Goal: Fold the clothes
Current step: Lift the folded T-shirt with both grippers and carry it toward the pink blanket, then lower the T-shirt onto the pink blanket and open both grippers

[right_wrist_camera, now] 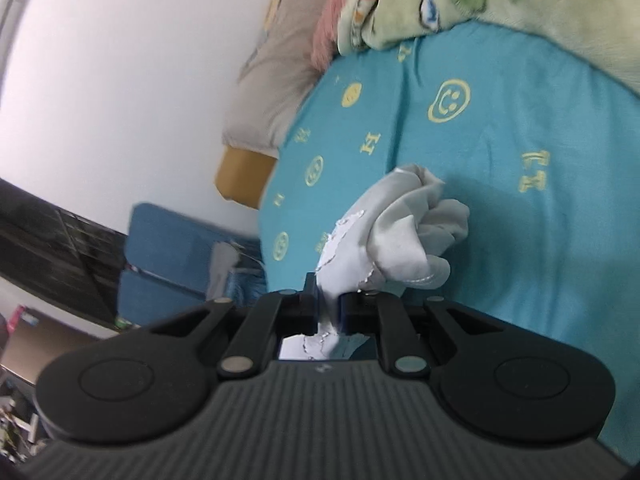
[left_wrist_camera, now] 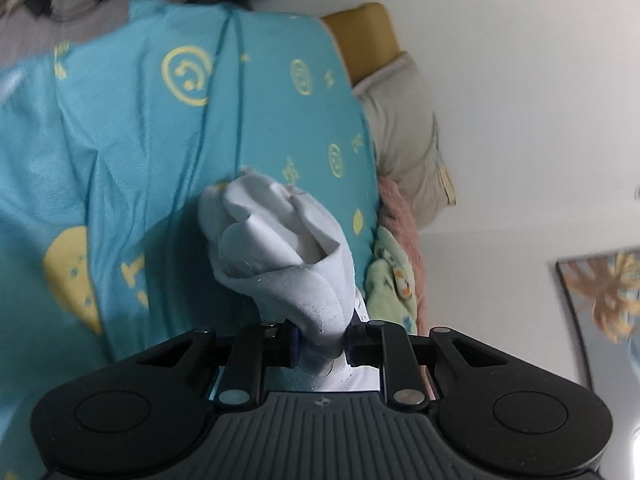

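The left gripper [left_wrist_camera: 320, 350] has its jaws clamped on a bunched white cloth [left_wrist_camera: 280, 248] above the teal sheet [left_wrist_camera: 140, 140], pillow [left_wrist_camera: 404, 128] beyond.

I see a plain white wall [right_wrist_camera: 120, 80]; a beige pillow [left_wrist_camera: 404, 128] at two o'clock, on a teal smiley-print bedsheet [left_wrist_camera: 140, 140].

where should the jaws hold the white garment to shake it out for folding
Judging by its pose, best at the hemmed edges, one in each gripper, coming level from the near side. The white garment bunches into loose folds above the teal bedsheet, and only its stitched edges give a firm line. The left gripper and the right gripper each pinch such an edge already.
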The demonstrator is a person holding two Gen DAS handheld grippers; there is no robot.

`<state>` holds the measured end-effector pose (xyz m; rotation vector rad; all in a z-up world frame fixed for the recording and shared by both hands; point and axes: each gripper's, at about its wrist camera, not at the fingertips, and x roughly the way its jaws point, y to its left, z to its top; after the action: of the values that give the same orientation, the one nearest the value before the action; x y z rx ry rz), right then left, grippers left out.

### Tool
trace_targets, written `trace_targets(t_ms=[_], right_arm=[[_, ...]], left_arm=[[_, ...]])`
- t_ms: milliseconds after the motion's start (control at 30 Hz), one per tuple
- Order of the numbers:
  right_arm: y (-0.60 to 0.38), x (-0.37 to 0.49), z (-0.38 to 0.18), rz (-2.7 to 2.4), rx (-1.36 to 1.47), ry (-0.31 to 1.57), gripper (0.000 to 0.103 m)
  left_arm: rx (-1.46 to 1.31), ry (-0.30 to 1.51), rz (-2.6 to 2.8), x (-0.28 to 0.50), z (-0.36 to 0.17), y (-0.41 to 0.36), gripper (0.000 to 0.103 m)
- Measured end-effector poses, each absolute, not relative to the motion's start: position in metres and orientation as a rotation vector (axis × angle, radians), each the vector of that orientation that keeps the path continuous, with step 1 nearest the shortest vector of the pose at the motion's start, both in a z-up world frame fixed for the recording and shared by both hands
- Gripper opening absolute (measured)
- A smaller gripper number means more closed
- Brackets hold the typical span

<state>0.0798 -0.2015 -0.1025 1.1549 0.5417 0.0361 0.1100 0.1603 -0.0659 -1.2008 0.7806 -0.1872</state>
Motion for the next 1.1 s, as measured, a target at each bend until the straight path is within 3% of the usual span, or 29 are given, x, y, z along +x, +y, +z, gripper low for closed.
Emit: trace_targets(t_ms=[300, 533, 767, 867, 1033, 1100], right_arm=[[-0.292, -0.031, -0.045, 0.003, 1.266, 0.498, 0.013], [-0.431, -0.056, 0.038, -0.157, 1.187, 0.303, 0.013], [-0.537, -0.072, 0.125, -0.281, 0.898, 0.078, 0.013], [-0.553, -0.079, 0.099, -0.372, 0.835, 0.115, 0.014], [-0.558, -0.089, -0.016, -0.495, 0.849, 0.427, 0.014], [-0.554, -0.098, -0.047, -0.482, 0.855, 0.460, 0.013]], left_arm=[[-1.006, 0.951, -0.366, 0.081, 0.034, 0.054, 0.021], [-0.960, 1.007, -0.588, 0.121, 0.100, -0.123, 0.021], [-0.895, 0.902, -0.782, 0.138, 0.130, -0.285, 0.022], [-0.752, 0.863, -0.820, 0.134, 0.099, -0.322, 0.025], [-0.388, 0.941, -0.818, 0.102, -0.005, -0.344, 0.026], [-0.343, 0.937, -0.822, 0.089, -0.031, -0.338, 0.029]])
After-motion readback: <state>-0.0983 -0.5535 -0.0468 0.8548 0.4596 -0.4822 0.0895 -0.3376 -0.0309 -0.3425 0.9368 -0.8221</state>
